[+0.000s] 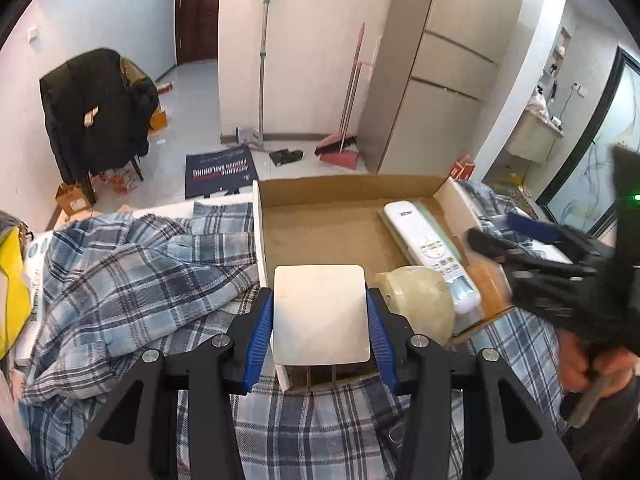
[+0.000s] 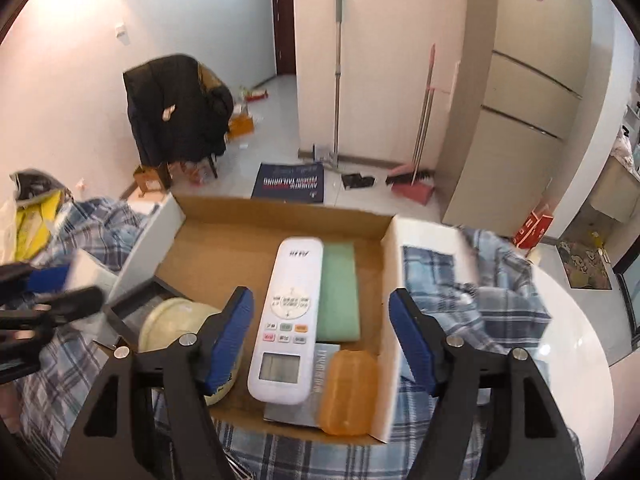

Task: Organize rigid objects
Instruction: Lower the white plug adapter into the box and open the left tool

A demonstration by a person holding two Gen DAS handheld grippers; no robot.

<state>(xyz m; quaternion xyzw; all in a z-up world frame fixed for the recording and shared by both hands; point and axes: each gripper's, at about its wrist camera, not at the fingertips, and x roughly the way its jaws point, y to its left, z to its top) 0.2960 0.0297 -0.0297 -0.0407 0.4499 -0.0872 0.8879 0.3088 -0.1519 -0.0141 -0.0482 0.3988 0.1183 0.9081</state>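
Observation:
A shallow cardboard box [image 1: 320, 188] lies on a plaid cloth. It holds a white remote [image 1: 432, 248], a cream round lid [image 1: 416, 300], a green block and an orange case. My left gripper [image 1: 320, 316] is shut on a flat white square piece [image 1: 320, 312] held over the box's near left corner. In the right wrist view the same box [image 2: 280, 208] holds the remote [image 2: 288, 320], the green block [image 2: 340, 292], the orange case [image 2: 348, 392] and the cream lid [image 2: 176, 324]. My right gripper [image 2: 320, 344] is open and empty above the remote.
The plaid cloth [image 1: 140, 272] covers a round white table [image 2: 580, 320]. A yellow bag [image 1: 12, 288] sits at the far left. On the floor behind are a chair with a black coat [image 1: 92, 112], a mop, a broom with dustpan [image 1: 340, 152] and a dark mat.

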